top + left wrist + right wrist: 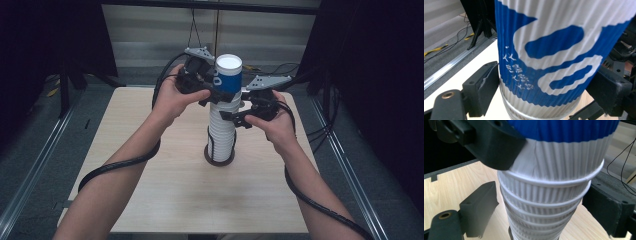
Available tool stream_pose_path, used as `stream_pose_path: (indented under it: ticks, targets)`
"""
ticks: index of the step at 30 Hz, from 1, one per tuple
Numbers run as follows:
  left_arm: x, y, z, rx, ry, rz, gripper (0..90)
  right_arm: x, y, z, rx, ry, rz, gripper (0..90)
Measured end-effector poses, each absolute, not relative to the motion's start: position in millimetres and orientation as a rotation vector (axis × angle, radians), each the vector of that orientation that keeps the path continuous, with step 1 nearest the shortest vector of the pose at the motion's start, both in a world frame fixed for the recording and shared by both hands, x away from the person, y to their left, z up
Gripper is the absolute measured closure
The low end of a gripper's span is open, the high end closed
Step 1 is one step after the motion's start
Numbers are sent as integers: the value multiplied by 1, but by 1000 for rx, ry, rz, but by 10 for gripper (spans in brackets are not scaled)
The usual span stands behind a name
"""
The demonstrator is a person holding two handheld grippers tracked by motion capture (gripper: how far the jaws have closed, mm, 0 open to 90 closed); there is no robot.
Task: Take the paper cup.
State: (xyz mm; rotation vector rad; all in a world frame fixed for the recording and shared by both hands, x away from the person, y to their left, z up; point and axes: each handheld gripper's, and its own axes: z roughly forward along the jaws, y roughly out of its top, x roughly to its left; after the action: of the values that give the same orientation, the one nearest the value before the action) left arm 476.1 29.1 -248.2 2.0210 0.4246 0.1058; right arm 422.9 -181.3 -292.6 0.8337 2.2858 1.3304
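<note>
Blue cup [554, 50] pinched between left hand-held gripper [544, 87] jaws, atop white stack [544, 210] inside right hand-held gripper's [539, 207] open jaws.

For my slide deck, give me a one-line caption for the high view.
Left gripper clasps the blue-and-white top cup while right gripper brackets the white cup stack.

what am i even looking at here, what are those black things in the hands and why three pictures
A person sits at a wooden table holding a hand-operated clamp tool in each hand. The high view looks down from above; the other two come from cameras riding on each tool. On the table stands a tall stack of ribbed paper cups in a dark round base. The left gripper has its jaws around the blue and white top cup. The right gripper straddles the white cups below; whether it presses them is unclear.
</note>
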Motion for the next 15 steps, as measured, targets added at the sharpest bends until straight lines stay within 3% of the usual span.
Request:
stream_pose_path:
  ticks: [15]
  targets:
    - [475,31,-247,2023,445,116,157,421,-180,-290,842,2265,1326,116]
